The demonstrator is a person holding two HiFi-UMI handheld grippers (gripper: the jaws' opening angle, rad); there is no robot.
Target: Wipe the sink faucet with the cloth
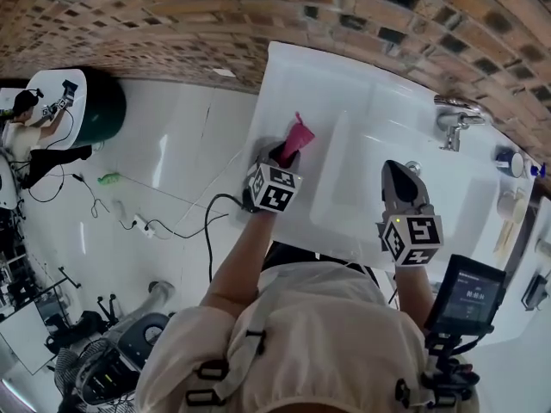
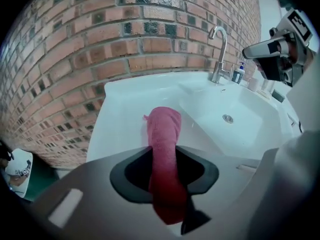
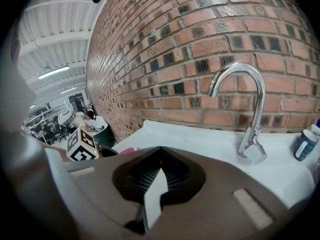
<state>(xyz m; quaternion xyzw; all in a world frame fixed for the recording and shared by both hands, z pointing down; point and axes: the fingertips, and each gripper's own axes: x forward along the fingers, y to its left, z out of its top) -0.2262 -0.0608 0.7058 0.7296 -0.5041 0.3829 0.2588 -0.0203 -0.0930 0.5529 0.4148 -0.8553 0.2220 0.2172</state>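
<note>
In the head view, the left gripper (image 1: 284,155) points down at the flat left ledge of the white sink (image 1: 344,84), and its fingers are closed on a pink cloth (image 1: 298,134) that sticks up and away from them over that ledge, just left of the basin. The right gripper (image 1: 394,172) hangs over the near edge of the basin with its fingers pressed together into a point and nothing in them. The chrome faucet (image 1: 451,120) stands at the far right of the sink against the brick wall (image 1: 172,24), well apart from the cloth. In the left gripper view, the cloth (image 2: 164,144) runs as a rolled strip straight through the left gripper (image 2: 167,184), pinched between its fingers, and its free end lies on the white ledge beyond. Further off are the basin with its drain (image 2: 228,118), the faucet (image 2: 219,54) and a small bottle (image 2: 238,73) just beside it. The right gripper (image 2: 272,54) shows at the upper right. In the right gripper view, the right gripper (image 3: 154,189) has its fingers shut on each other and empty. The faucet (image 3: 246,109) rises ahead to the right in front of the brick wall (image 3: 190,49), a blue bottle (image 3: 304,144) stands right of it, and at the left the left gripper's marker cube (image 3: 82,145) shows with a sliver of the cloth (image 3: 127,150) beside it.
</note>
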